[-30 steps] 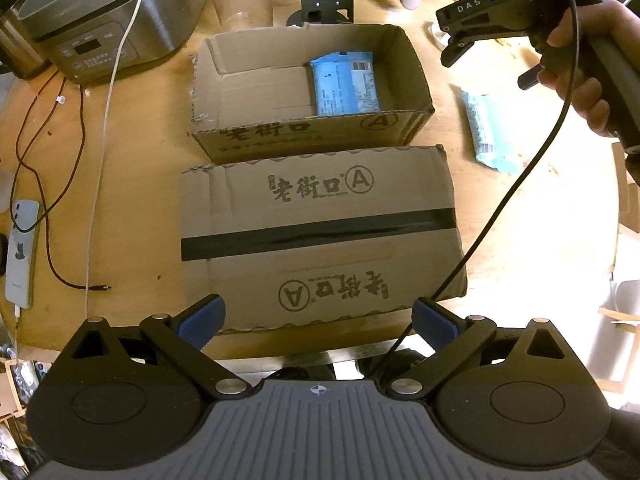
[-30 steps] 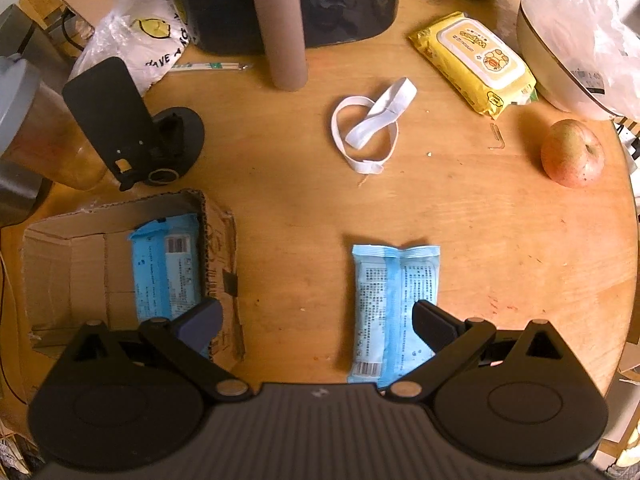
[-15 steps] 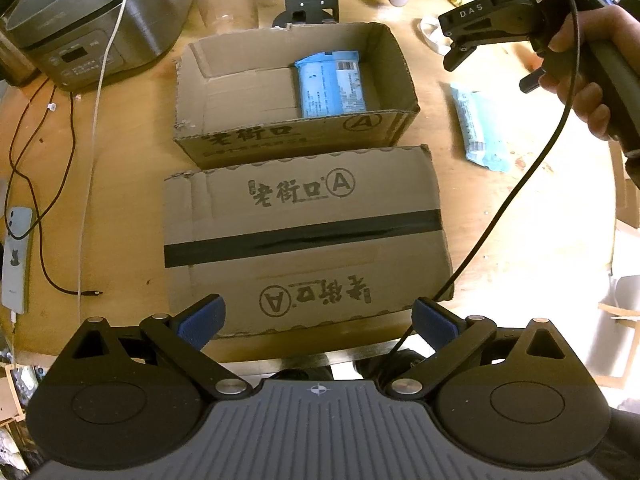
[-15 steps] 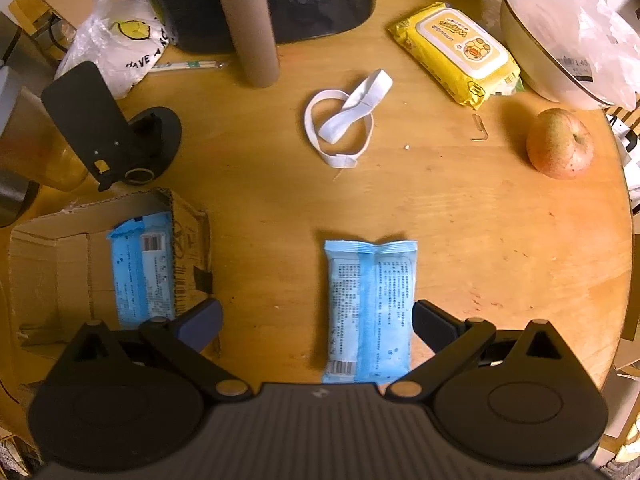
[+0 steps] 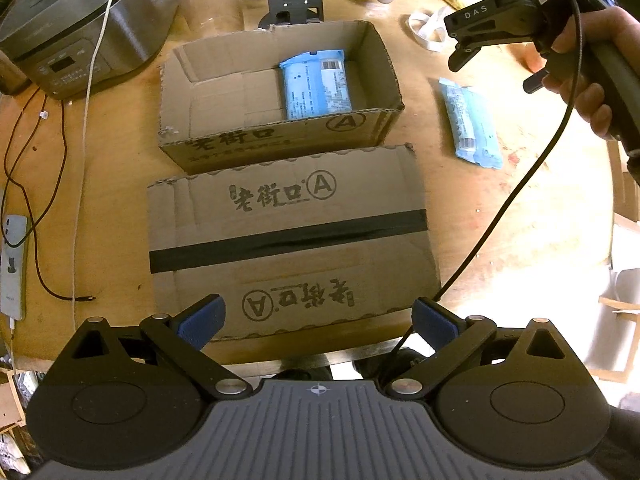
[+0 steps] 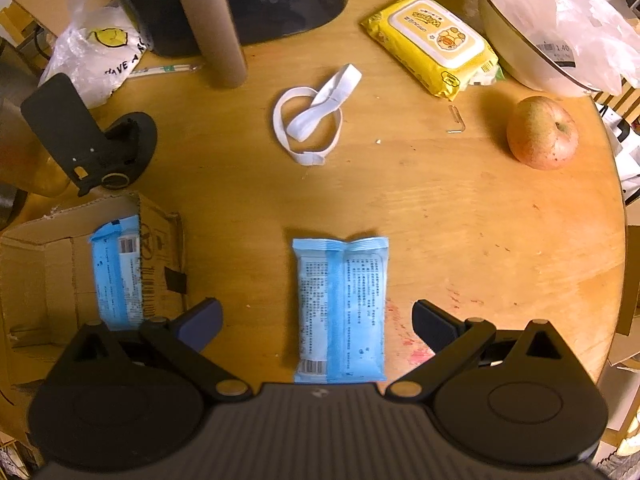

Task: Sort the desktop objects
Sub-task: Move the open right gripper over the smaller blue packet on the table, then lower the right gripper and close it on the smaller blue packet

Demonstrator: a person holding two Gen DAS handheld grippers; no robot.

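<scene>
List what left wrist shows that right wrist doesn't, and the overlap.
Left wrist only: the taped box, the cooker, a phone on its cable, the left gripper open over the taped box, and the right gripper seen from outside in a hand.

Right wrist only: the apple, yellow wipes, a tube and a paperclip.

Both: the open box with one blue pack inside, the loose blue pack on the table between the right fingers, the white band.
</scene>
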